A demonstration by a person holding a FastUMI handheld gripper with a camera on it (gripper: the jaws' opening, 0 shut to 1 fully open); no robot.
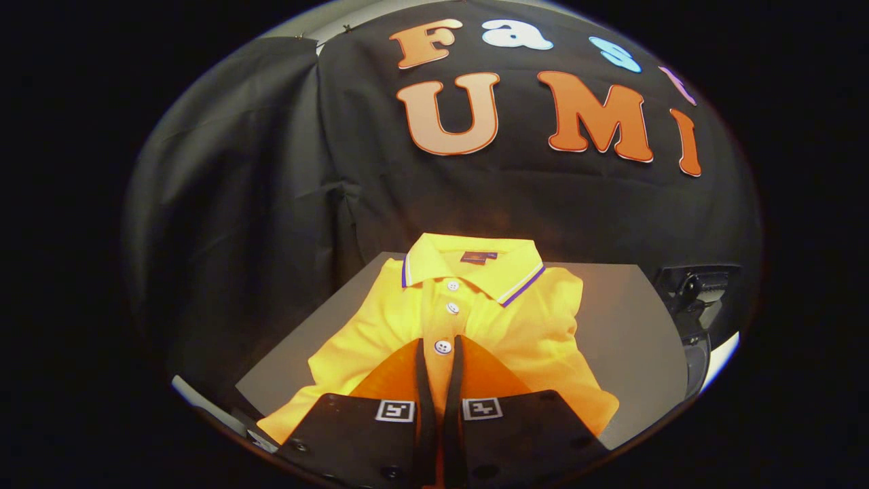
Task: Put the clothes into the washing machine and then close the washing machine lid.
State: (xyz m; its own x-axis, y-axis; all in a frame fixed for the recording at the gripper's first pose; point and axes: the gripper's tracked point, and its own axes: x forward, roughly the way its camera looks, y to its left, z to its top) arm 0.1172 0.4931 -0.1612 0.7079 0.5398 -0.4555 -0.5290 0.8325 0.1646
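Gripper (441, 350): fingers drawn nearly together with a narrow slit left between them, tips over the shirt's button placket. Whether cloth is pinched in that slit cannot be told; the lowest visible button sits right at the tips.
Reason for pose (judged): a central approach along the placket suits a pinch on the doubled cloth there, which should lift the garment without it sliding out.
Yellow polo shirt (529, 326): folded, lying flat on the grey table, collar on the far side, buttons running toward the fingers. It is not yet in any machine.
Grey table (624, 319): bare surface shows on both sides of the shirt.
Dark device (699, 292): at the table's far right edge; its identity cannot be told.
Booth wall (237, 204): black cloth directly behind the table.
Task stage (judged): start of pickup; loading and lid closing both remain.
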